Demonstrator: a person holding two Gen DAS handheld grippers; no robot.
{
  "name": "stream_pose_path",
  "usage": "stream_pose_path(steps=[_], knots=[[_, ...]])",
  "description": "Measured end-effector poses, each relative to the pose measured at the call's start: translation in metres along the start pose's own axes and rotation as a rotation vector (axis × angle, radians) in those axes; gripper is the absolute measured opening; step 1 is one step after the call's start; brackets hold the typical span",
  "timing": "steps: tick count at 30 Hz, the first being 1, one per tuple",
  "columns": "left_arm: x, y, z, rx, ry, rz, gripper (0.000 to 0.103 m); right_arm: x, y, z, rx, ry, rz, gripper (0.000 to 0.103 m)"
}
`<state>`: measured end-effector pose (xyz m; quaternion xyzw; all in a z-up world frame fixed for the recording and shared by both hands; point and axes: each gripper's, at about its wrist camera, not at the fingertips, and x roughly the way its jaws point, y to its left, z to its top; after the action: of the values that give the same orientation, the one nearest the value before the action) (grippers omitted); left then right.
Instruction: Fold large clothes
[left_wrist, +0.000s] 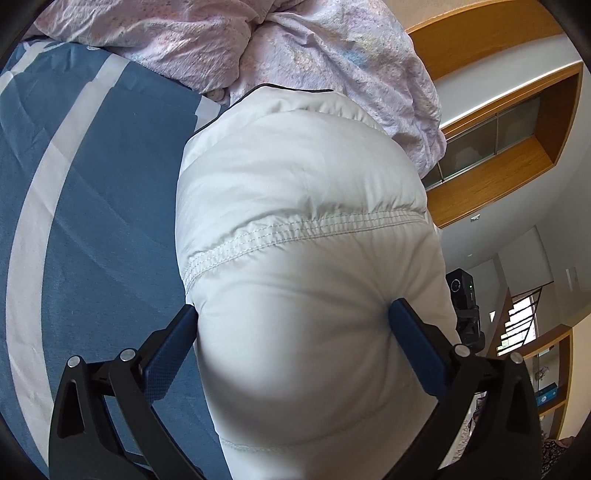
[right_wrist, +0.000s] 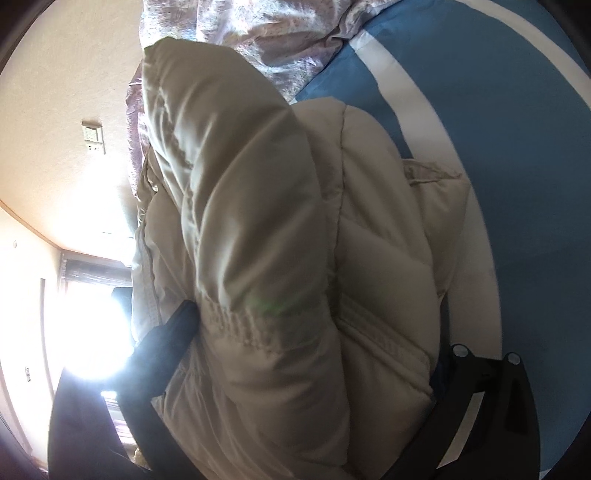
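A white puffy down jacket (left_wrist: 295, 206) with stitched quilt seams fills the middle of the left wrist view, lifted off a blue bed sheet (left_wrist: 85, 192). My left gripper (left_wrist: 293, 314) is shut on a thick puffed section of it, with blue pads (left_wrist: 173, 350) pressing in from both sides. In the right wrist view the same jacket (right_wrist: 280, 240) looks beige in backlight and is bunched in thick folds. My right gripper (right_wrist: 314, 332) is shut on that bundle; its left finger (right_wrist: 166, 343) shows and the right one is mostly hidden behind the fabric.
A crumpled pink floral duvet (left_wrist: 258, 40) lies at the head of the bed and shows in the right wrist view (right_wrist: 266, 33) too. The blue sheet (right_wrist: 498, 110) has wide white stripes. Wooden shelving (left_wrist: 509, 155) and a black device (left_wrist: 465, 295) stand beside the bed. A bright window (right_wrist: 85, 332) glares.
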<state>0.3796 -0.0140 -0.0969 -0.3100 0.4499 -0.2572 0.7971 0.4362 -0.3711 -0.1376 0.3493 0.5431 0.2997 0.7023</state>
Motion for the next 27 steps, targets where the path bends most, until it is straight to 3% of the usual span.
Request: stream_pose_path(steps=[3, 7, 9, 15, 21, 27], knots=[[0.0, -0.002, 0.0, 0.006, -0.003, -0.002, 0.102, 0.004, 0.001, 0.003, -0.015, -0.004, 0.015, 0.101], [-0.006, -0.012, -0.001, 0.053, -0.02, 0.009, 0.089, 0.005, 0.004, -0.003, -0.06, -0.02, 0.027, 0.097], [-0.009, -0.015, -0.001, 0.064, -0.028, 0.014, 0.084, 0.002, 0.008, -0.007, -0.076, -0.034, 0.043, 0.08], [-0.024, -0.021, -0.003, 0.103, -0.066, 0.035, 0.075, 0.003, 0.026, -0.005, -0.125, -0.049, 0.046, 0.059], [-0.059, -0.015, 0.01, 0.122, -0.143, 0.099, 0.074, 0.034, 0.06, 0.004, -0.185, -0.026, 0.03, 0.053], [-0.102, 0.011, 0.027, 0.098, -0.236, 0.202, 0.074, 0.095, 0.103, 0.025, -0.245, 0.02, 0.02, 0.052]])
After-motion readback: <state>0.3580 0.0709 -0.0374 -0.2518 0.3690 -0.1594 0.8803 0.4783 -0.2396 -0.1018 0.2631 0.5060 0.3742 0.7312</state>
